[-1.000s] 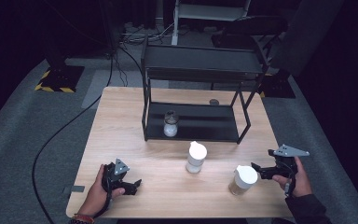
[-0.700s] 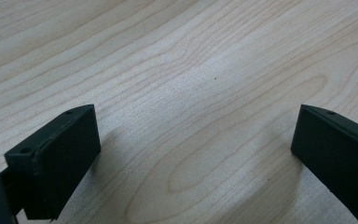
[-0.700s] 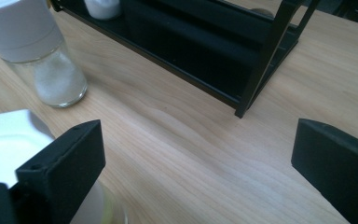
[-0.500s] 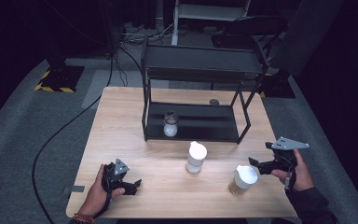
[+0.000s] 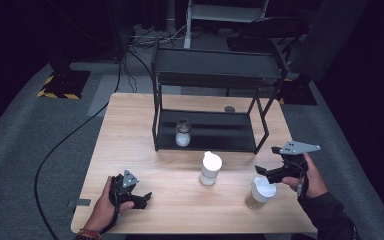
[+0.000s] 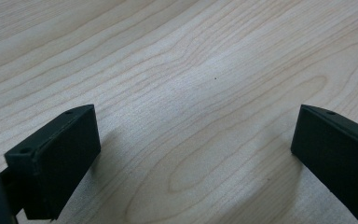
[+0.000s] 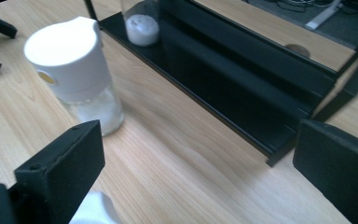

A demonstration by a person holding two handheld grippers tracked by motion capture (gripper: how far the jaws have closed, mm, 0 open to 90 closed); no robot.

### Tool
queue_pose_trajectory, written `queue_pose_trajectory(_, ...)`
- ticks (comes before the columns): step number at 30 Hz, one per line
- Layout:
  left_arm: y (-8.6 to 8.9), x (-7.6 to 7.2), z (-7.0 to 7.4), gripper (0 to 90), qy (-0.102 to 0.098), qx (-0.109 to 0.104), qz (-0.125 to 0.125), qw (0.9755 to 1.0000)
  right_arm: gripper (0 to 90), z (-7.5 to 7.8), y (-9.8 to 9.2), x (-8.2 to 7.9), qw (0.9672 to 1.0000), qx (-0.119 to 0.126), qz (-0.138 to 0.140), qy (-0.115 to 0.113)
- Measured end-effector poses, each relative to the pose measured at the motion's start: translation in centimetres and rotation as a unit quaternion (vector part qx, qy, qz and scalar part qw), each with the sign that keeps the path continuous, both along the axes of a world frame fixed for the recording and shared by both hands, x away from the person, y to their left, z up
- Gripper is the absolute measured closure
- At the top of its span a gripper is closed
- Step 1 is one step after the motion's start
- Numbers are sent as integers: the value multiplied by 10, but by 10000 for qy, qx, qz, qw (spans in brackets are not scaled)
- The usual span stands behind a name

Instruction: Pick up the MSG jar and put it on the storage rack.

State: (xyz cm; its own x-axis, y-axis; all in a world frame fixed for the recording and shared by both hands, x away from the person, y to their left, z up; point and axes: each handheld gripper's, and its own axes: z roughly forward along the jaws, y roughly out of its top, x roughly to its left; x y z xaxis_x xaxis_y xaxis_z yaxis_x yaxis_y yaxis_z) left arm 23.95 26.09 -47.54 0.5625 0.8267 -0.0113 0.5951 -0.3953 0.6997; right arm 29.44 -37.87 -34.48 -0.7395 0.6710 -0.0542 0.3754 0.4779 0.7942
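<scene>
- Taking the black two-tier metal rack (image 5: 210, 107) as the landmark, the white-capped jar of tan powder (image 5: 260, 193) stands upright on the pale wooden table (image 5: 130, 125), in front of the rack's right end
- The right gripper (image 5: 266, 172) hovers just above and beside that jar's cap, jaws spread wide with nothing between them
- The jar lies below and slightly left of the jaws, its long axis vertical, so I judge a short drop would bracket it
- A white-capped clear jar of white grains (image 5: 210, 169) stands in front of the rack's middle
- The left gripper (image 5: 141, 198), also spread and empty, rests on the table well left of both jars, so the right hand is plainly nearer
</scene>
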Motion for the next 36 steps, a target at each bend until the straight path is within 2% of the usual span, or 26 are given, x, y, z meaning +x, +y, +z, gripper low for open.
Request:
queue_pose_trajectory(11,0,0,0,12,0,1,-1,10000,21,11,26,15,9986,-105,517,80)
queue_pose_trajectory(17,0,0,0,12,0,0,0,10000,23,17,42,21,9968,-240,755,119)
queue_pose_trajectory(21,0,0,0,12,0,-1,1,10000,25,20,51,24,9961,-240,834,127)
queue_pose_trajectory(26,0,0,0,12,1,1,-1,10000,25,23,67,29,9936,-377,1046,189)
queue_pose_trajectory(36,0,0,0,12,0,-1,0,10000,25,24,96,38,9889,-652,1302,294)
